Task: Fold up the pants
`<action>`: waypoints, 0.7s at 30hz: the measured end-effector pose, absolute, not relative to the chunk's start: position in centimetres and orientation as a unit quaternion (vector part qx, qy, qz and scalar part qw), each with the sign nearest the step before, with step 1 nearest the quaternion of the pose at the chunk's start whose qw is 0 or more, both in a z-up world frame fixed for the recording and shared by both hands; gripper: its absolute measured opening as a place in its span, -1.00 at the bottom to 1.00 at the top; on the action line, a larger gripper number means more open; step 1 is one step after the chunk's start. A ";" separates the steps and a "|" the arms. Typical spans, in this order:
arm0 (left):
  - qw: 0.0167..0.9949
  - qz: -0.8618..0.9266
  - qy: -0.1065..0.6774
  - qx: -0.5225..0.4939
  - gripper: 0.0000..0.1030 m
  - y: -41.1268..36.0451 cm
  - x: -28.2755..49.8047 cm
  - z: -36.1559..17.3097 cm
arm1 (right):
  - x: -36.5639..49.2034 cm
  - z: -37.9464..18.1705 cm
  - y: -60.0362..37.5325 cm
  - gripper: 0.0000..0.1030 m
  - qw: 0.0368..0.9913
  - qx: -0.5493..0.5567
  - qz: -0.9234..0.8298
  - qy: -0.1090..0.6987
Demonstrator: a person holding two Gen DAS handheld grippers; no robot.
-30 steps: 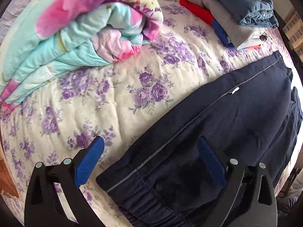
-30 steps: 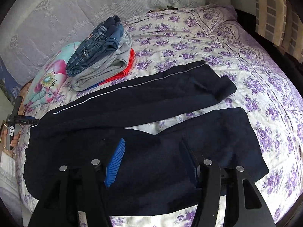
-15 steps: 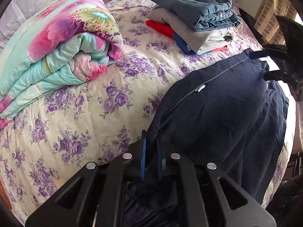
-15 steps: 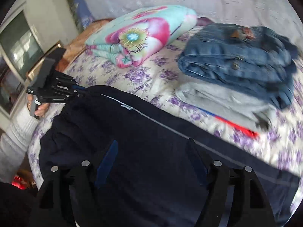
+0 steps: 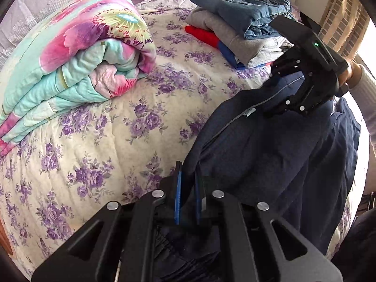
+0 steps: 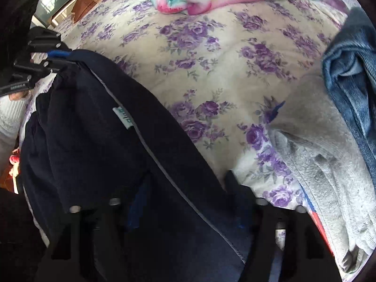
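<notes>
Dark navy pants [image 5: 270, 155] with a thin grey side stripe lie on the floral bed, partly lifted. My left gripper [image 5: 188, 185] is shut on the pants' waistband edge; it also shows in the right wrist view [image 6: 56, 57]. My right gripper [image 6: 185, 202] is open, its jaws wide apart on either side of the striped pant fabric [image 6: 131, 155], low against it. In the left wrist view the right gripper [image 5: 279, 87] sits over the pants near the stripe and a small white label [image 5: 249, 112].
A rolled flowery quilt [image 5: 70, 56] lies at the back left of the bed [image 5: 98, 145]. A stack of folded clothes, jeans [image 5: 244, 2] on grey [image 6: 324, 164] and red garments, sits at the back right, close to my right gripper.
My left gripper closed on the waistband and lifted it. My right gripper swung across toward the waistband side and came down low over the striped leg, still open.
</notes>
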State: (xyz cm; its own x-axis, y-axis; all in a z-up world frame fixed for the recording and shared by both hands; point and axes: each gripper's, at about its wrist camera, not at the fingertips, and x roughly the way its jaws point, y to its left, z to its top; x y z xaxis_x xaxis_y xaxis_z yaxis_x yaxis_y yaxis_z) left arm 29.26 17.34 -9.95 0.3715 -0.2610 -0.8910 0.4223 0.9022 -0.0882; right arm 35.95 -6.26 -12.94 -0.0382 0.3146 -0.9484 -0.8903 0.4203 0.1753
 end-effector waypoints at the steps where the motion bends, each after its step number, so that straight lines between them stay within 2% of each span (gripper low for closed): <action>1: 0.826 -0.198 0.521 0.079 -0.84 17.3 29.4 -10.1 | 35.3 -12.1 -6.2 -0.89 0.657 -0.271 0.467 0.526; 7: 0.842 -0.164 0.510 0.061 -0.83 17.7 31.9 -9.2 | 37.3 -8.8 -6.3 -0.88 0.752 -0.286 0.394 0.445; 12: 0.823 -0.129 0.549 0.062 -0.80 17.8 35.1 -12.3 | 39.0 -12.9 -4.1 -0.86 0.736 -0.308 0.359 0.484; 14: 0.823 -0.124 0.551 0.062 -0.80 17.9 35.2 -12.5 | 39.1 -12.5 -4.1 -0.86 0.741 -0.301 0.352 0.486; 21: 0.853 -0.148 0.496 0.069 -0.80 18.8 30.2 -6.3 | 32.9 -3.7 -6.7 -0.86 0.774 -0.262 0.388 0.426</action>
